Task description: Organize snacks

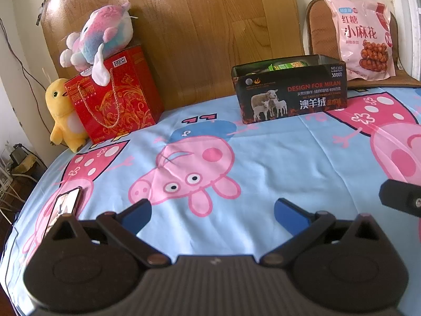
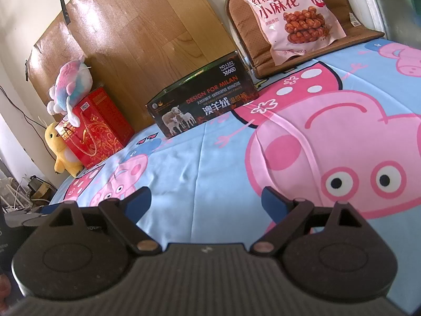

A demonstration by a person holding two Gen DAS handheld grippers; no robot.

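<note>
A black open box (image 1: 290, 92) printed with sheep stands at the far side of the table, with green snack packets (image 1: 286, 65) inside. It also shows in the right wrist view (image 2: 202, 105). A big pink snack bag (image 1: 364, 35) leans on a chair behind it, also seen in the right wrist view (image 2: 286, 13). My left gripper (image 1: 211, 212) is open and empty, low over the blue cartoon tablecloth (image 1: 276, 158). My right gripper (image 2: 206, 202) is open and empty, also near the table's front, and part of it shows at the left wrist view's right edge (image 1: 402, 197).
A red gift bag (image 1: 115, 97) with a pastel plush toy (image 1: 100, 36) on top and a yellow plush chick (image 1: 61, 113) stand at the far left. A phone (image 1: 64, 208) lies near the left edge. A wooden board (image 1: 197, 26) leans behind.
</note>
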